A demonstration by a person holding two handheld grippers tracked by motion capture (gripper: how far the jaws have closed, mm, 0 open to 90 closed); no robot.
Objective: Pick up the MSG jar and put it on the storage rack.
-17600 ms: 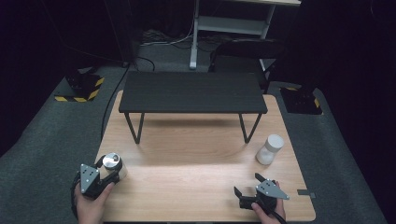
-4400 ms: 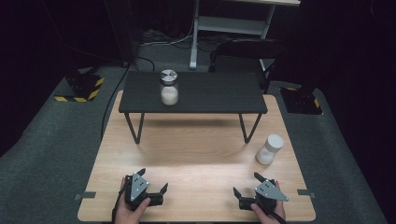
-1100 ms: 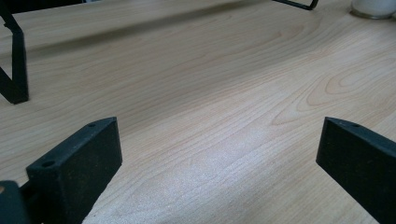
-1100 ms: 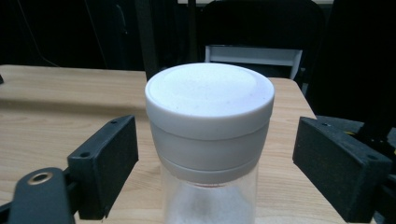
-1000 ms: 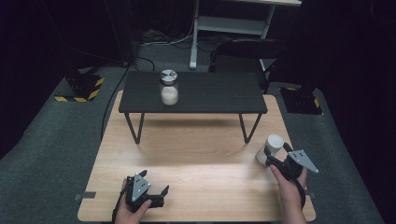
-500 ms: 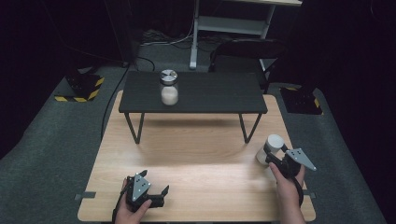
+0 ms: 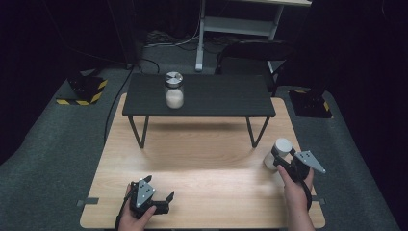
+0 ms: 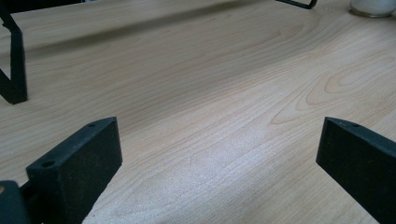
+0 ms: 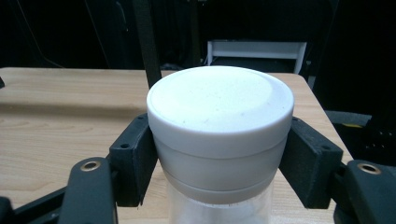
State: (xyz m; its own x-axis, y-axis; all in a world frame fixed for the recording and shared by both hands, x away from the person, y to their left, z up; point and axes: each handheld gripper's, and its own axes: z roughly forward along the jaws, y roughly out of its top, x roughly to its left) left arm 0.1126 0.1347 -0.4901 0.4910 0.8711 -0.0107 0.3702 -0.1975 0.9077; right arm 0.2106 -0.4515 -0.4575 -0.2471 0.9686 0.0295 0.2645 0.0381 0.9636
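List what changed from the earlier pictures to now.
The silver-lidded jar went from the left gripper onto the black stand. The right gripper moved forward to the white-lidded jar, and its jaws have just closed on the lid. The left gripper rests open.

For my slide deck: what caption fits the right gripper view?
Right gripper closed on the white lid of a jar standing on the wooden table.

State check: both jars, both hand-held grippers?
White-lidded jar: upright on the wooden table, lid on, clamped at the lid.
Silver-lidded jar: upright on the black shelf, lid on, untouched.
Right hand-held gripper: just closed, shut on the white-lidded jar.
Left hand-held gripper: open, nothing between the jaws.
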